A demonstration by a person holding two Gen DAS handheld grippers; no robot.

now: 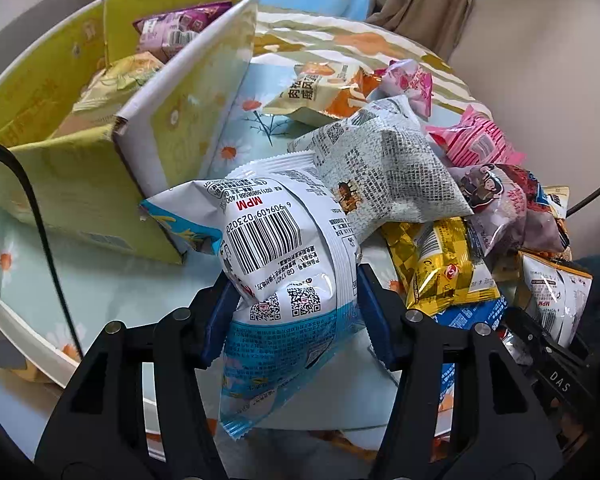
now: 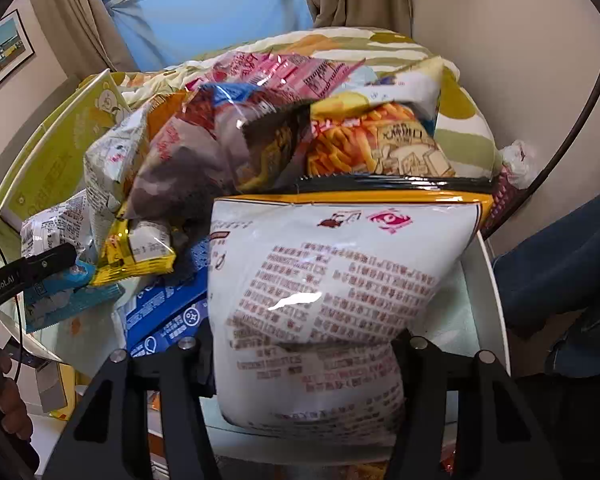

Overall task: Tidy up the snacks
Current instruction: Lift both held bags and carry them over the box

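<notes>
My left gripper [image 1: 296, 292] is shut on a white and blue snack bag [image 1: 276, 248] with a barcode, held above the table next to the yellow-green cardboard box [image 1: 72, 184]. The box holds a purple packet [image 1: 176, 30] and a yellow packet [image 1: 116, 80]. My right gripper [image 2: 304, 356] is shut on a large white bag with red print [image 2: 332, 292], at the near edge of the snack pile [image 2: 260, 132]. The left gripper [image 2: 48, 264] shows at the left of the right wrist view.
A heap of snack bags covers the table's right side: a grey newsprint bag [image 1: 388, 164], a yellow packet [image 1: 440, 264], pink packets [image 1: 480, 140], a blue pack [image 2: 168, 312]. The round table has a white rim [image 2: 492, 300]. A floral cushion [image 1: 340, 40] lies behind.
</notes>
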